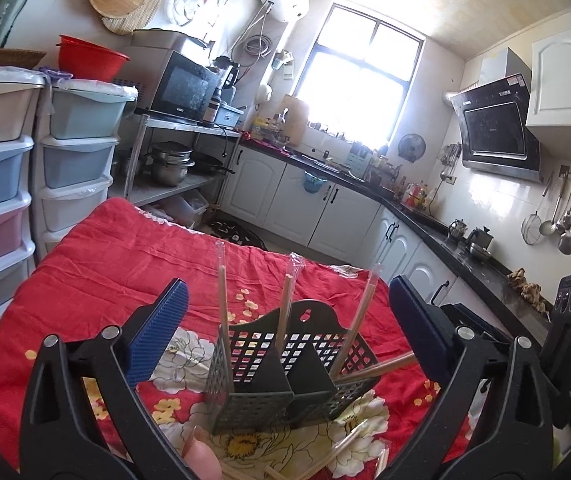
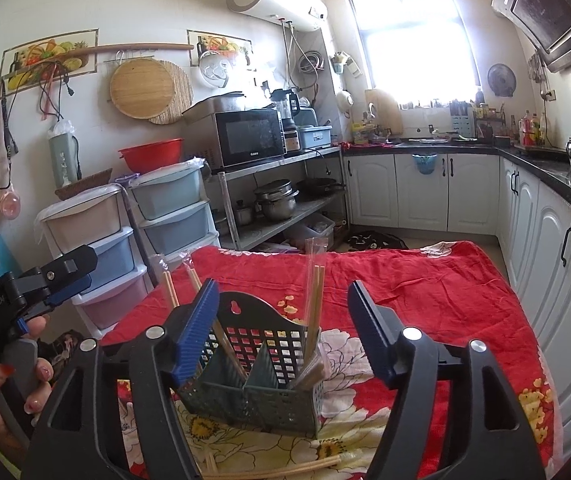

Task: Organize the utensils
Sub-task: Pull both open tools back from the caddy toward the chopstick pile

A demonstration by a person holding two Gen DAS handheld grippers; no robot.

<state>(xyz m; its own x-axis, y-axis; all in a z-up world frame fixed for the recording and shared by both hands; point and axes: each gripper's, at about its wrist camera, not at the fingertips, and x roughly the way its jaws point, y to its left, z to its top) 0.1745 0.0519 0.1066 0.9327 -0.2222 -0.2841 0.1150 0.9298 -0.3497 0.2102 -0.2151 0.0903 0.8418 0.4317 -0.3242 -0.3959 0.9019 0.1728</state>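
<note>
Grippers, left (image 1: 285, 320) and right (image 2: 283, 322), gape empty around chopstick basket (image 1: 285, 368); no legible writing

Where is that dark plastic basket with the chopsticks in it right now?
The basket stands on the red flowered cloth, low in the middle of both wrist views, just beyond the open tools, with more wrapped chopsticks lying loose on the cloth in front of it.
</note>
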